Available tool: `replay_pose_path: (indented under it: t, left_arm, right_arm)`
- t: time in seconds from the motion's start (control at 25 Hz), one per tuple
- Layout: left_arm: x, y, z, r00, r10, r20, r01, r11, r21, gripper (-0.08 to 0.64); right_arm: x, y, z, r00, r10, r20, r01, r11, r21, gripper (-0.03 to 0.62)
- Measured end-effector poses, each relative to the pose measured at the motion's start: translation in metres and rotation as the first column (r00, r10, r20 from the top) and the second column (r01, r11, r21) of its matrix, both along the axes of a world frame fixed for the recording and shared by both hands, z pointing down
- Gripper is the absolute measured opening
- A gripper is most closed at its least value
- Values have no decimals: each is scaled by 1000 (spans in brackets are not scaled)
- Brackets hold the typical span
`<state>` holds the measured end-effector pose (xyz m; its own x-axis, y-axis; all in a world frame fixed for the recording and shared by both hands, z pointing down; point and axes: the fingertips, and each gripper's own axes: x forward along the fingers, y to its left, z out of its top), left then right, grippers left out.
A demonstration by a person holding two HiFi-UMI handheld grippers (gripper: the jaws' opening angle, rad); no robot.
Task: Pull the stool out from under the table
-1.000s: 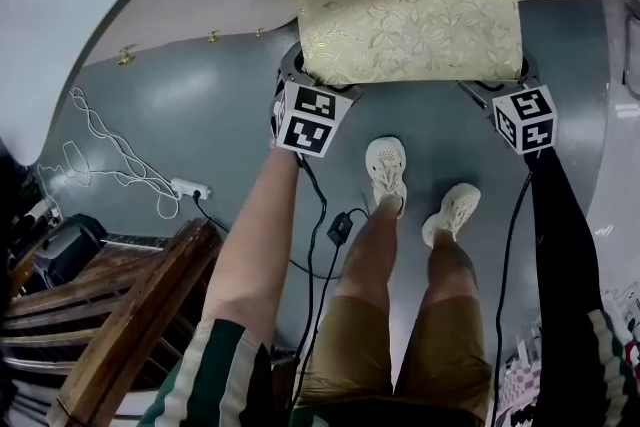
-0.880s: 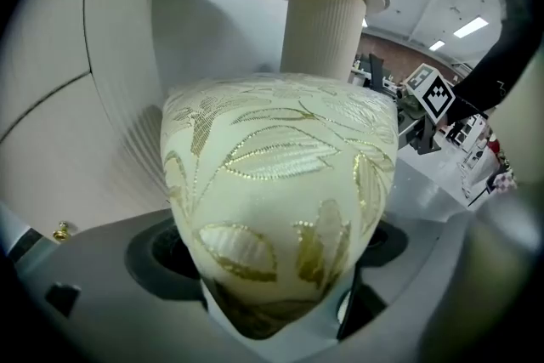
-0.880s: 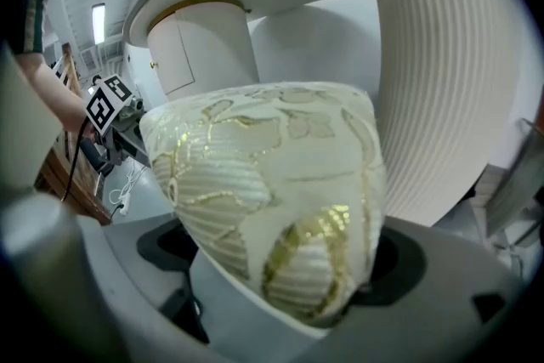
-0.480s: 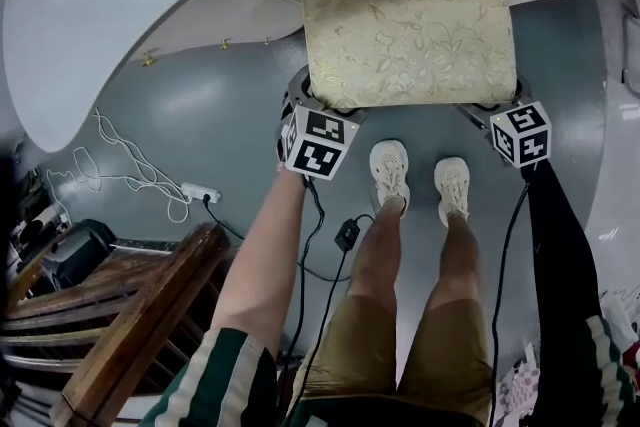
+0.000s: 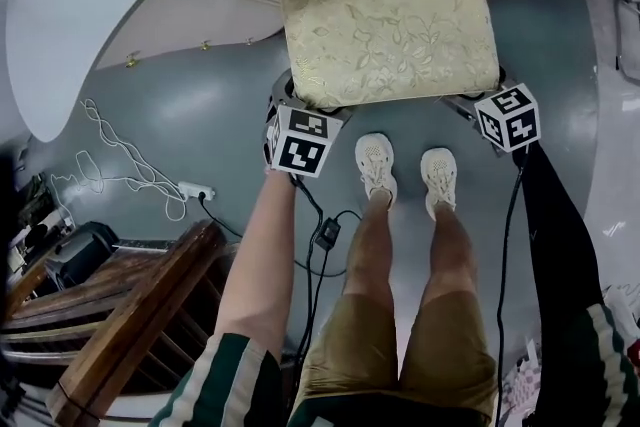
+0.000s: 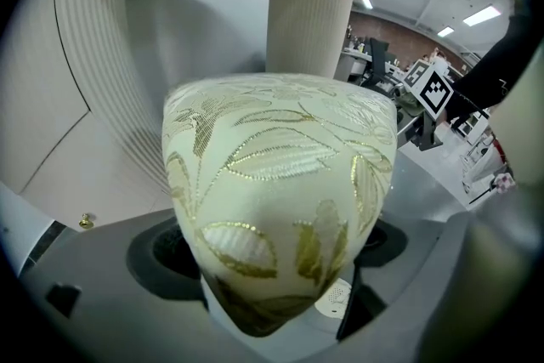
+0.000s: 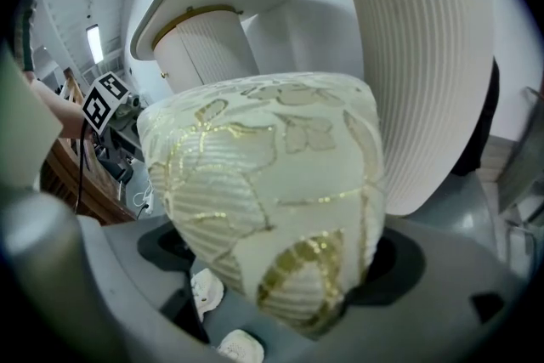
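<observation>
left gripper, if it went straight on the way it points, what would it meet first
The stool: its cushion corner sits between the left gripper's jaws. Beyond it, probably the ribbed table leg, though depth is unclear.

Grey floor (image 5: 190,100), stool (image 5: 385,25) over it, white power strip (image 5: 186,188), person's two shoes (image 5: 376,165)

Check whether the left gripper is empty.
No, the left gripper is shut on a corner of the stool, its gold-patterned seat filling the jaws.
</observation>
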<state>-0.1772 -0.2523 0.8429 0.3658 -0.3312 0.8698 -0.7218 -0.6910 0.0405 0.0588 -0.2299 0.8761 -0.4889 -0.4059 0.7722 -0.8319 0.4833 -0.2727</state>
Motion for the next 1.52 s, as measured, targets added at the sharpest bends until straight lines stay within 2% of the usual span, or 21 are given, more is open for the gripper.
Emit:
replay_pose_path:
  t: [0.12, 0.44, 0.92, 1.28, 1.52]
  left_arm:
    - [1, 5, 2, 1000, -15, 0, 15, 998, -63, 514]
    - [3, 13, -3, 998, -67, 21, 69, 993, -91, 514]
    - [8, 20, -4, 990, -136, 39, 139, 986, -94, 512]
    - [9, 19, 0, 989, -146, 26, 147, 986, -78, 506]
    - [9, 23, 6, 987, -160, 17, 161, 981, -104, 505]
  right_arm:
    - [1, 4, 1, 1000, -16, 5, 16, 998, -68, 541]
    - [4, 1, 0, 997, -69, 18, 71, 992, -106, 541]
    - [9, -9, 1, 990, -138, 19, 139, 985, -105, 541]
    - [10, -10, 5, 989, -146, 8, 146, 984, -104, 541]
    - [12, -8, 8, 987, -158, -7, 156, 978, -142, 541]
